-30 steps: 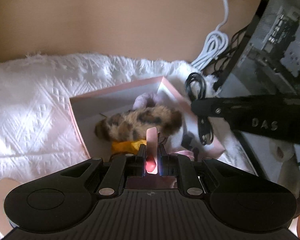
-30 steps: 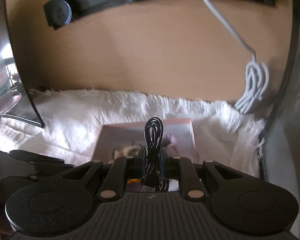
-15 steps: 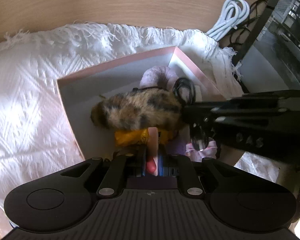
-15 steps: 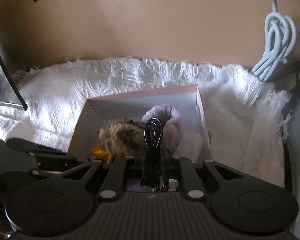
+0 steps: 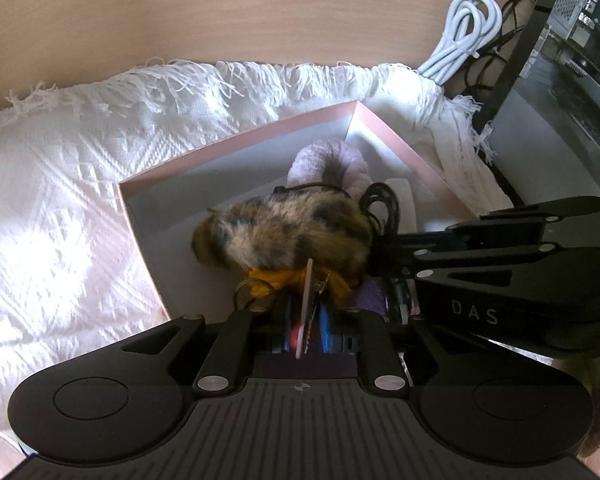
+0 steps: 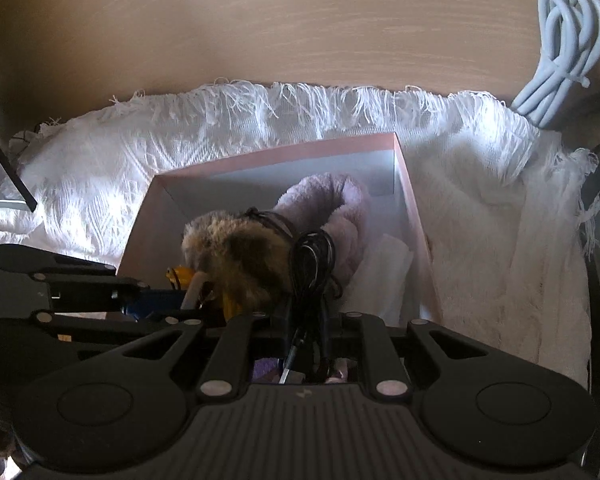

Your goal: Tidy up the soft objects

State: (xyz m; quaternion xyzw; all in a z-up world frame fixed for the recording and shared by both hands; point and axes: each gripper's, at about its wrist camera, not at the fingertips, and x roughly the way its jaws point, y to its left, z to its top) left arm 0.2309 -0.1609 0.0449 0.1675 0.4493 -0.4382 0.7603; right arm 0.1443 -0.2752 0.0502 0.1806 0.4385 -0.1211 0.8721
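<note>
A pink box (image 5: 236, 142) (image 6: 276, 154) sits on a white blanket. Inside lie a brown spotted furry toy (image 5: 292, 232) (image 6: 236, 256), a lilac plush ring (image 5: 332, 160) (image 6: 332, 204) and a yellow cloth (image 5: 272, 280). My left gripper (image 5: 306, 320) is shut on a thin pink flat piece (image 5: 307, 300), low over the box's near side. My right gripper (image 6: 306, 320) is shut on a coiled black cable (image 6: 312, 256), which hangs over the box beside the furry toy. The cable also shows in the left wrist view (image 5: 382, 208).
The white fringed blanket (image 5: 60, 200) (image 6: 492, 208) covers the wooden desk (image 5: 220, 12). A coiled white cable (image 5: 464, 36) (image 6: 564, 40) lies at the back right. A computer case (image 5: 572, 60) stands at the right. White folded cloth (image 6: 384, 272) lies in the box's right side.
Both grippers have moved forward and down toward the box, which now looks larger. The black cable has come lower, next to the furry toy. Both grips are unchanged.
</note>
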